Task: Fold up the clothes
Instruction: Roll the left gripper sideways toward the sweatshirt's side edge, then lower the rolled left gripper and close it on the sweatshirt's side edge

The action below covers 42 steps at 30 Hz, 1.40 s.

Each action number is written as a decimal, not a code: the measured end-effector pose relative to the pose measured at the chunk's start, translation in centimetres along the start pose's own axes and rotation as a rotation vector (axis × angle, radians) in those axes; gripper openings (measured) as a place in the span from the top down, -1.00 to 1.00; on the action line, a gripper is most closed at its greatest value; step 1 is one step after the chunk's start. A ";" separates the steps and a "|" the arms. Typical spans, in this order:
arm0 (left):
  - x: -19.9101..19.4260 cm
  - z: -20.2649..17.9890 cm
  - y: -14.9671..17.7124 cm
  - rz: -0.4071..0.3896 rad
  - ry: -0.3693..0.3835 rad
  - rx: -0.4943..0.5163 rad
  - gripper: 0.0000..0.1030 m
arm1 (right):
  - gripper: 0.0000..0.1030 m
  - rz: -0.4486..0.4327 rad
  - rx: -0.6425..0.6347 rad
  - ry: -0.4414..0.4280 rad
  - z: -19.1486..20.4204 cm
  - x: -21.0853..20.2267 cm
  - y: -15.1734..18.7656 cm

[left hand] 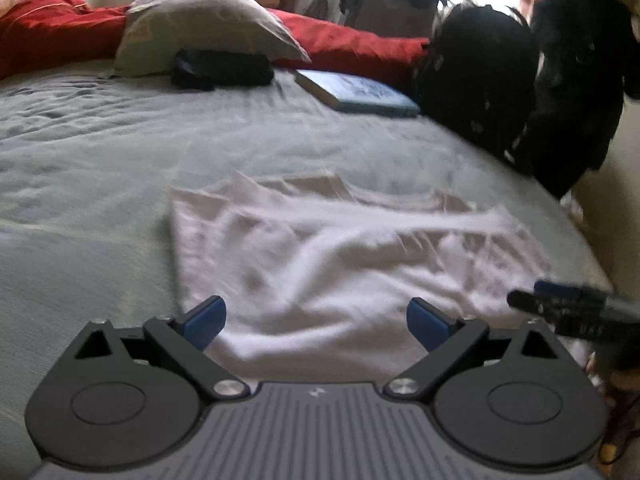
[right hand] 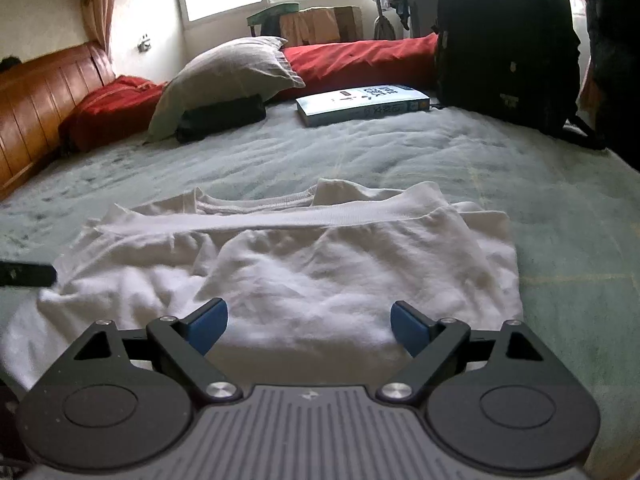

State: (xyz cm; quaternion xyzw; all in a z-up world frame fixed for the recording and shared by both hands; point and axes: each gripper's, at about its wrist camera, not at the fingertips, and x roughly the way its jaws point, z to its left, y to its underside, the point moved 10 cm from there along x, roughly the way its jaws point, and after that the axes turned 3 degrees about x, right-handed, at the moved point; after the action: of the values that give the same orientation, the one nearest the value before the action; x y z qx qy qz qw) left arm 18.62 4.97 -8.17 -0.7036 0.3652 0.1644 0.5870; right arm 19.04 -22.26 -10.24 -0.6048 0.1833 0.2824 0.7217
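Observation:
A white t-shirt [left hand: 340,256] [right hand: 304,264] lies partly folded on the pale green bedspread [left hand: 100,152] [right hand: 560,216], its lower part turned up over the chest toward the collar. My left gripper [left hand: 316,322] stands open over the shirt's near edge, nothing between its blue pads. My right gripper [right hand: 310,322] is open too, over the near fold, with its pads clear of the cloth. At the right edge of the left wrist view I see the right gripper's finger [left hand: 568,300]. The left gripper's finger [right hand: 26,274] shows at the left edge of the right wrist view.
Further up the bed lie a blue book [right hand: 362,104], a grey pillow [right hand: 228,76] over a black pouch [right hand: 222,118], and a red quilt [right hand: 360,60]. A black backpack [right hand: 504,44] stands at the far right. A wooden headboard [right hand: 44,96] runs along the left.

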 end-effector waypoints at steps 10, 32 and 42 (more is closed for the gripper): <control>1.6 6.0 -0.1 0.127 0.122 -0.211 -0.87 | -0.96 0.010 0.089 -0.164 1.2 -0.7 -0.2; 5.4 5.1 -0.9 0.179 0.410 -0.330 -0.87 | -0.98 0.016 0.099 -0.174 2.2 -1.1 -0.6; 4.6 4.3 0.4 0.225 0.457 -0.332 -0.87 | -0.99 0.018 0.078 -0.192 3.5 -1.9 -0.3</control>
State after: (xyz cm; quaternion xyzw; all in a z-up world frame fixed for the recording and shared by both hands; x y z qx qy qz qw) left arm 22.31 7.53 -12.63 -0.7638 0.5317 0.1233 0.3447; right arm 17.46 -19.20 -8.17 -0.5448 0.1294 0.3384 0.7563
